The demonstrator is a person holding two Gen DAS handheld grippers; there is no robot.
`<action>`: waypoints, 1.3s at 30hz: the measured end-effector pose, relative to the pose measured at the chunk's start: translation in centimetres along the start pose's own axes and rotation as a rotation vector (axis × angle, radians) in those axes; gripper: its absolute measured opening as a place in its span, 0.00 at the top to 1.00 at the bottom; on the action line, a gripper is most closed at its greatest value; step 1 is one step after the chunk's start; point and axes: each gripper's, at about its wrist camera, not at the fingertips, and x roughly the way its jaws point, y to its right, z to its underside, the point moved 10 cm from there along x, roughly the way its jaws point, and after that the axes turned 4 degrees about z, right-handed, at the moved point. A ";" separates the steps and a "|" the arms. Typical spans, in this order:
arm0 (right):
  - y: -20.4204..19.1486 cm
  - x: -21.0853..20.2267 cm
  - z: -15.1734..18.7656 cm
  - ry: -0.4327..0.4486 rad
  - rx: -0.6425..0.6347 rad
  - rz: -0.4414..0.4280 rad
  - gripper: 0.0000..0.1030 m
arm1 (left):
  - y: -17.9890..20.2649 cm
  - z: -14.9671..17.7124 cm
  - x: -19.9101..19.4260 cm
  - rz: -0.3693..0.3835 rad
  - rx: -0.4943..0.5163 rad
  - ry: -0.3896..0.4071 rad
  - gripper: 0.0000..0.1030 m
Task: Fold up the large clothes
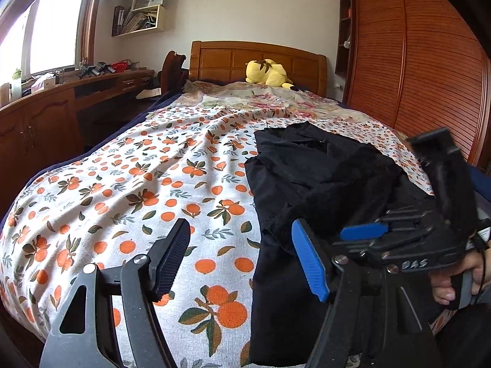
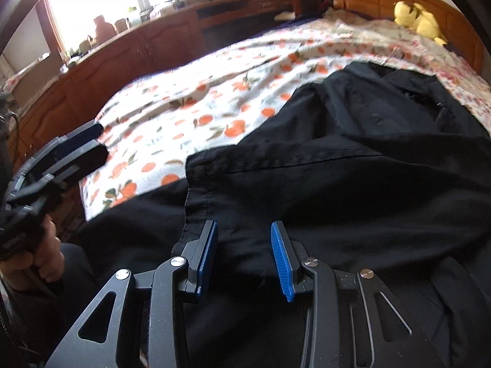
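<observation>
Two grippers over a black garment on the bed.
Right gripper (image 2: 244,254) sits low in the frame with jaws apart above the black garment (image 2: 337,165), not pinching it. Left gripper (image 1: 239,260) has its jaws wide open over the orange-print bed (image 1: 138,184), holding nothing.

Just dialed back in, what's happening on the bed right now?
A person holds a tool in each hand over a black garment lying crumpled on the orange-print bedspread. The right tool is low over the garment's near hemmed edge, pads apart with cloth between them, nothing pinched. The left tool hangs open over the bedspread beside the garment's edge, holding nothing. No fold is made yet.
</observation>
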 end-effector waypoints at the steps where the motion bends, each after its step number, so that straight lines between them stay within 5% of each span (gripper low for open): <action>1: 0.3 -0.8 -0.1 0.022 0.005 0.003 0.64 | 0.2 0.0 0.1 0.001 0.003 -0.002 0.32; 9: 5.1 -6.6 1.4 0.122 0.009 0.115 0.64 | 1.4 0.1 0.6 0.012 0.025 -0.013 0.32; 25: 16.3 -12.9 14.3 0.131 0.236 0.383 0.63 | 3.9 0.6 0.4 0.046 0.085 -0.035 0.33; 29: 18.5 -14.2 17.0 0.119 0.264 0.432 0.63 | 4.5 1.1 -0.8 0.056 0.091 -0.036 0.42; 35: 20.8 -16.8 19.2 0.105 0.297 0.472 0.56 | 5.0 3.2 -1.5 0.051 0.107 -0.095 0.50; 39: 21.7 -17.1 19.8 0.066 0.328 0.464 0.42 | 4.9 4.8 -1.4 0.030 0.137 -0.143 0.56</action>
